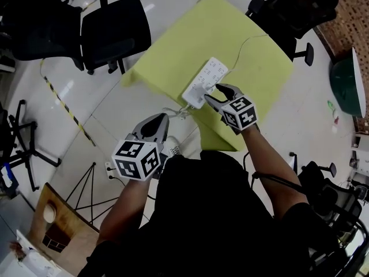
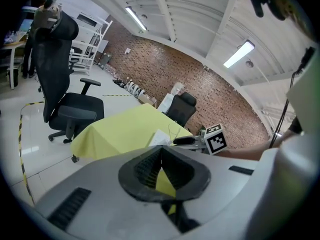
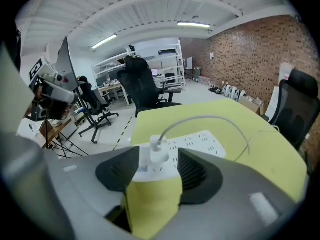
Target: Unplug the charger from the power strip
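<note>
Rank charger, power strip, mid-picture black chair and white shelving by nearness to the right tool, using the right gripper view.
1. charger and power strip: both between the open jaws, too close to call.
2. black chair: beyond the far edge of the table.
3. white shelving: farthest back in the room.

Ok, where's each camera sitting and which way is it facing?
Head view: on the head, steeply down at yellow table, power strip, left gripper, right gripper, forearms.
Left gripper view: along its shut jaws, across the table toward the right gripper.
Right gripper view: along its open jaws, straddling the plugged-in charger.
Head and right gripper views share the power strip.
</note>
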Available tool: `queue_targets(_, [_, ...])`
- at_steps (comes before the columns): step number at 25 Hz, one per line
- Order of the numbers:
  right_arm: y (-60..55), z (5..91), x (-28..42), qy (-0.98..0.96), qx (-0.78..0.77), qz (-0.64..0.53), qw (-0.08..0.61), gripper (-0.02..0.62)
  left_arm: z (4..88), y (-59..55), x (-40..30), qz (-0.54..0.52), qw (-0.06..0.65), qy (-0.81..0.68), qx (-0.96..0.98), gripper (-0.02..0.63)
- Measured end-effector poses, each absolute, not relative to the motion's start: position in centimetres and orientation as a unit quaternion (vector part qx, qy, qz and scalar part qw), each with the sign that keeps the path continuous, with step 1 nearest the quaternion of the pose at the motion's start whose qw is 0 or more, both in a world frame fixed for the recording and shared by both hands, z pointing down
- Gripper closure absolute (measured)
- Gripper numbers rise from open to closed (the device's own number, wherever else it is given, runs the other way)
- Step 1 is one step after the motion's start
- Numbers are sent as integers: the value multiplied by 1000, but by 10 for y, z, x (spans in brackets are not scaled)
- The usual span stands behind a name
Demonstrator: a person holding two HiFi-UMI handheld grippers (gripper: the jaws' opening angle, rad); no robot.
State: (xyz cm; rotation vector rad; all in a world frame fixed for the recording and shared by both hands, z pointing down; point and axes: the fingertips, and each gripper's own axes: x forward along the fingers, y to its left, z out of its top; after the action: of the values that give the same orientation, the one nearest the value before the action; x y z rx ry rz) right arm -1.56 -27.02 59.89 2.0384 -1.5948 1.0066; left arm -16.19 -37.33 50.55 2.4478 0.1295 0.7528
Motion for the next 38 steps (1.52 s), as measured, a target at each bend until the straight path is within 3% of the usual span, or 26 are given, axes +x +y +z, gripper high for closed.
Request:
queue_targets(10, [-300, 619, -12, -579, 707, 365, 181, 350, 510, -395, -174, 277, 287, 12, 917, 600])
queue_targets(19, [-302, 627, -12, -563, 712, 369, 201, 449, 508, -421, -186, 267, 289, -19, 919, 599])
queue_targets(26, [-300, 623, -17, -549, 725, 359, 209, 456, 504, -416, -199, 264, 287, -14, 921, 600])
queue_targets(38, [-267, 557, -27, -528, 765, 349, 121, 456, 496, -400, -195, 259, 270, 23, 927, 600])
